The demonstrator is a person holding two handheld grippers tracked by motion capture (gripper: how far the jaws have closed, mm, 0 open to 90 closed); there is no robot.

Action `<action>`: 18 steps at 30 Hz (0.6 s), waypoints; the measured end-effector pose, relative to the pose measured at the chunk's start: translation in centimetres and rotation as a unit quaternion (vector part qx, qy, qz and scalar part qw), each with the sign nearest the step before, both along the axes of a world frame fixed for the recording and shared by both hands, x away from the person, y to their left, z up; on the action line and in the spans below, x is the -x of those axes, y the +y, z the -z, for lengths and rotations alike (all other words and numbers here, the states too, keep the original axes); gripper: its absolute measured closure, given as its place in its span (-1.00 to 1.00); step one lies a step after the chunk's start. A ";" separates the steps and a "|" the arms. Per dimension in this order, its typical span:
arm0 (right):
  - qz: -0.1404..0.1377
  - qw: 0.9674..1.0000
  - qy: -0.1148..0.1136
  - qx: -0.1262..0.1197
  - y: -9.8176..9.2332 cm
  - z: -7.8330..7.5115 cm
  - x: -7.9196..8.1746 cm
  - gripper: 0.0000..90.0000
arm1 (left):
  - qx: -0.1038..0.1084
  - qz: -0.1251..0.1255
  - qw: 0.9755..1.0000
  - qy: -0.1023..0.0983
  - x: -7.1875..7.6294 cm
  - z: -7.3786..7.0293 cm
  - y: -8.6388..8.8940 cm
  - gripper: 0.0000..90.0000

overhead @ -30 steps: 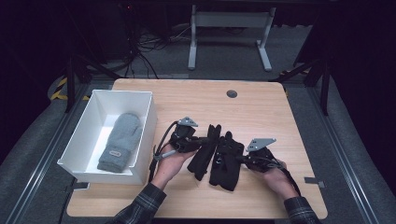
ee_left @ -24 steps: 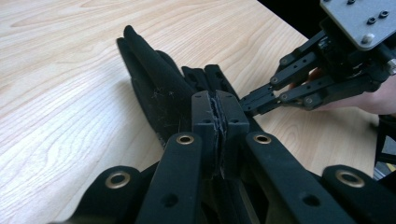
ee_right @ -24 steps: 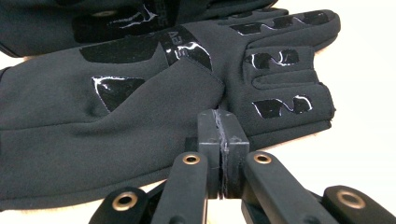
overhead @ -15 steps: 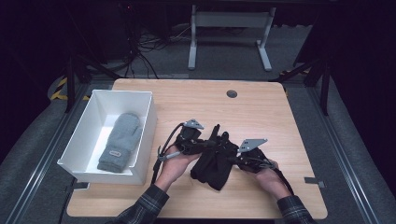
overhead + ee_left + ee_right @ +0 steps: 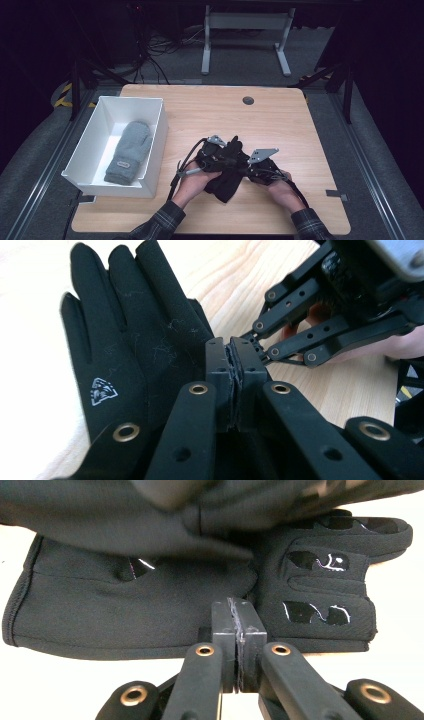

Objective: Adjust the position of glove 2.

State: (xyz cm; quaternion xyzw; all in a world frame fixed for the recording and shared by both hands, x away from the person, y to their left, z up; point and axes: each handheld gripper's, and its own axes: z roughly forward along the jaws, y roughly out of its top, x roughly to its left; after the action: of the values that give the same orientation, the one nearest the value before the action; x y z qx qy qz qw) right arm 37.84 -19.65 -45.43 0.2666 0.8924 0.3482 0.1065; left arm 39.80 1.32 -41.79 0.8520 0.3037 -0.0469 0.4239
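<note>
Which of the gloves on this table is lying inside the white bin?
The grey mitten; it lies alone in the white bin, while the black gloves sit out on the table between the grippers.

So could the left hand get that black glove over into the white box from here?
Probably yes. The left gripper seems shut on a black glove, the box stands open just to its left, and only a grey mitten lies inside.

Two black gloves (image 5: 227, 167) lie between the two claws, with one grey mitten (image 5: 129, 151) inside one white bin (image 5: 156, 131) left of the left claw (image 5: 220, 161).
</note>
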 end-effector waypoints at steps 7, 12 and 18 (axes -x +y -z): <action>0.000 1.000 0.001 -0.002 0.1 0.0 0.0 1.00 | -0.008 0.005 1.000 0.008 0.1 1.0 -0.9 0.96; 0.001 1.000 0.000 -0.005 0.1 0.1 0.0 1.00 | -0.011 0.008 1.000 0.009 0.1 1.4 -1.3 0.96; 0.002 1.000 0.006 -0.010 0.0 0.1 -0.1 1.00 | -0.005 0.011 1.000 0.019 -0.1 2.1 -1.2 0.96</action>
State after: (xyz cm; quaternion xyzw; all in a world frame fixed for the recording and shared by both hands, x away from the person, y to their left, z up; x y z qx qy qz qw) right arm 37.93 -19.69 -45.54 0.2716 0.8887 0.3557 0.0995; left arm 39.88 0.16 -43.88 0.8562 0.3029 -0.0661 0.4134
